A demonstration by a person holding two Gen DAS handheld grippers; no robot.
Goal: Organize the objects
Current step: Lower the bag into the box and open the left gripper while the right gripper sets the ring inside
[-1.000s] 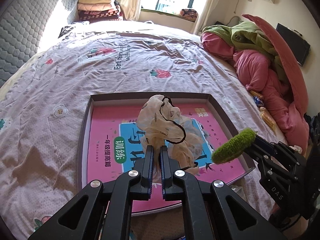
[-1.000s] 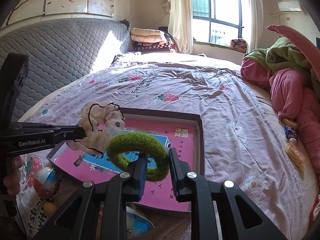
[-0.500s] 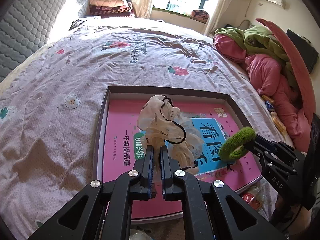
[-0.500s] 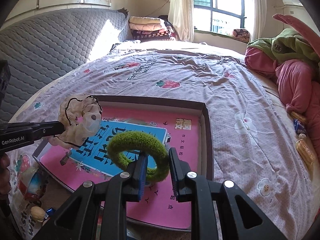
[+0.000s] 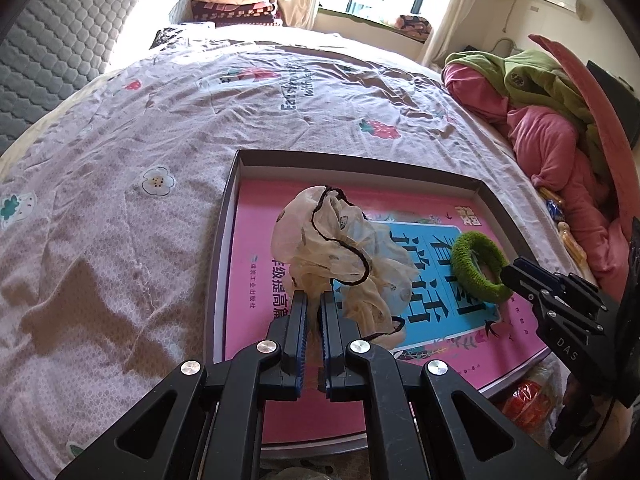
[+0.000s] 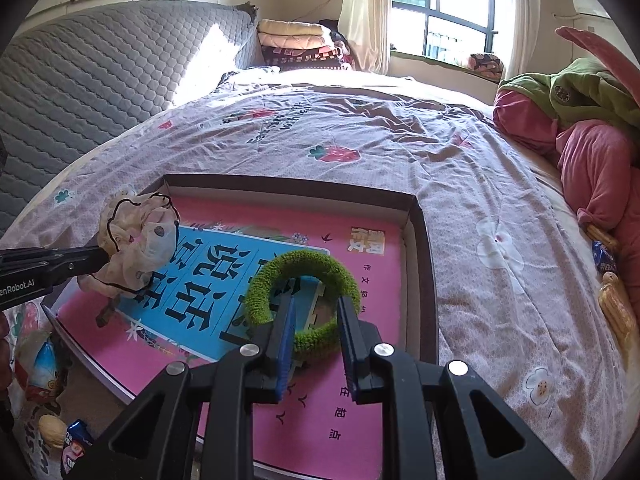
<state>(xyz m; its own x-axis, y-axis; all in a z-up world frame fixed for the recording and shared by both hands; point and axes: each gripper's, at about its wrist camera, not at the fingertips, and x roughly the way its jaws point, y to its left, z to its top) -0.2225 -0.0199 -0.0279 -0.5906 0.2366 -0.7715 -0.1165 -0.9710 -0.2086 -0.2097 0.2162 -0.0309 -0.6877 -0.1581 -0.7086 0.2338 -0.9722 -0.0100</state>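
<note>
Left claw point(image 5: 311, 300) is clamped on the cream scrunchie point(image 5: 340, 256), pinching a bunched bit of the sheer fabric between its blue pads; the rest of the scrunchie, edged with a thin black trim, puffs up past the fingertips. It hangs over the left half of the shallow box point(image 5: 360, 164), above the pink book point(image 5: 256, 240) that lies flat inside.

Right claw point(image 6: 314, 312) is clamped on the green fuzzy hair tie point(image 6: 304, 264), gripping the near side of the ring. 1 finger passes through the ring's hole, the other sits outside it. The ring is over the book's blue title panel point(image 6: 208, 280), right of centre in the box. Contact between the ring's far edge and the book: cannot tell.

The 2 hair ties are apart, cream one to the left, green to the right.

The box sits on the bed point(image 6: 400, 136), on a lilac sheet printed with strawberries and flowers. Crumpled pink and green bedding point(image 5: 560, 128) is piled at the right edge of the bed. Folded blankets point(image 6: 296, 44) are stacked by the window. Snack packets point(image 6: 52, 436) lie by the box's near left corner.
</note>
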